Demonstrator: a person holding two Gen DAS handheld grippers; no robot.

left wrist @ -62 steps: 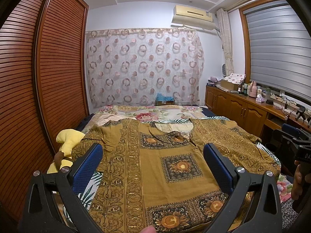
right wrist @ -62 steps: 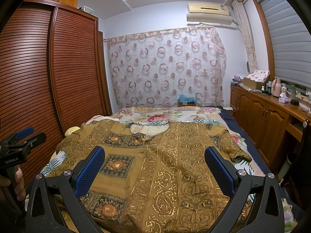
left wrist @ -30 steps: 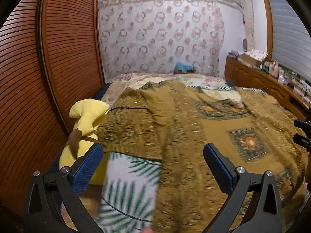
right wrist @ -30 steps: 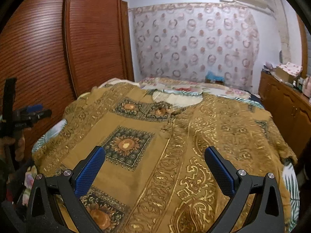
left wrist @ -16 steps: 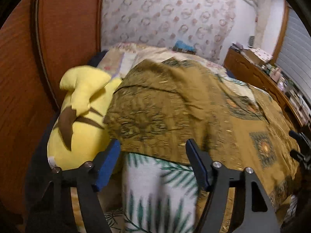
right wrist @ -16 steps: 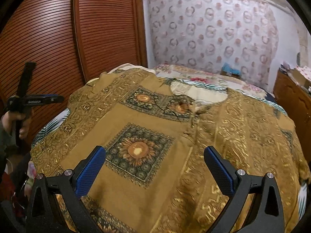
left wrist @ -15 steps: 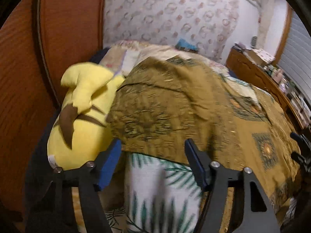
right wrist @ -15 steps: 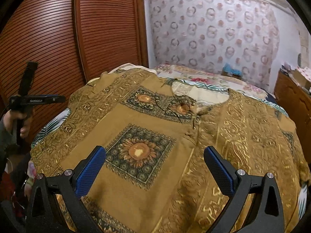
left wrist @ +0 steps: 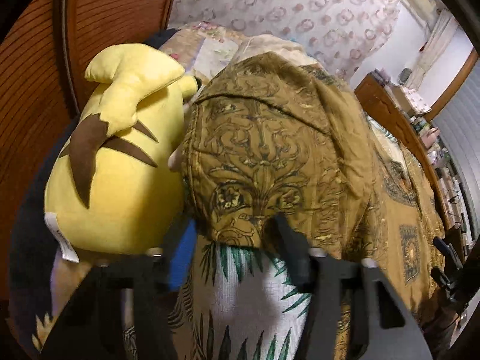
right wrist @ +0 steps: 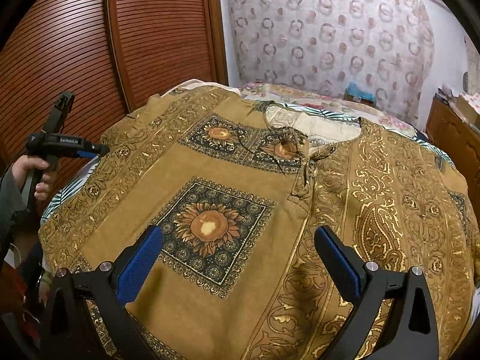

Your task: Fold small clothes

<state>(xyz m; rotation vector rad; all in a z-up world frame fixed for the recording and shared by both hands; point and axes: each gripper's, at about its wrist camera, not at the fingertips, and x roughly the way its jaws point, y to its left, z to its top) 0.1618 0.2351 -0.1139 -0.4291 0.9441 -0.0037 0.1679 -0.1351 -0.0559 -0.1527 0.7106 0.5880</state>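
The left gripper (left wrist: pixel 237 240) had its jaws closing, with the sleeve hem of the shirt (left wrist: pixel 270 156) just between the tips; whether the pads already pressed the cloth could not be told, since the motion blurred them. Under the tips lay the leaf-print sheet (left wrist: pixel 255 294). Left of the jaws, touching the sleeve's edge, sat a yellow plush (left wrist: pixel 114 156). Beyond the jaws the sleeve rose in a soft hump and ran off to the right into the body of the shirt.

The right gripper (right wrist: pixel 238 250) stood wide with nothing between the jaws, hovering over the shirt's lower front. The shirt lay spread face up across the bed, its sunflower panel (right wrist: pixel 207 228) just ahead of the left jaw and the tied neckline (right wrist: pixel 303 156) further ahead.

The cloth looked thin, light and limp, so it would likely drape and crease rather than hold any shape. A pinch at a hem or sleeve edge seemed the sound hold; a grip mid-panel would probably bunch it.

Only the right view showed the whole shirt, the person's hand (right wrist: pixel 36 174) and the left gripper (right wrist: pixel 102 150) at the sleeve. Only the left view showed the plush crowding the sleeve and the hem between the tips.
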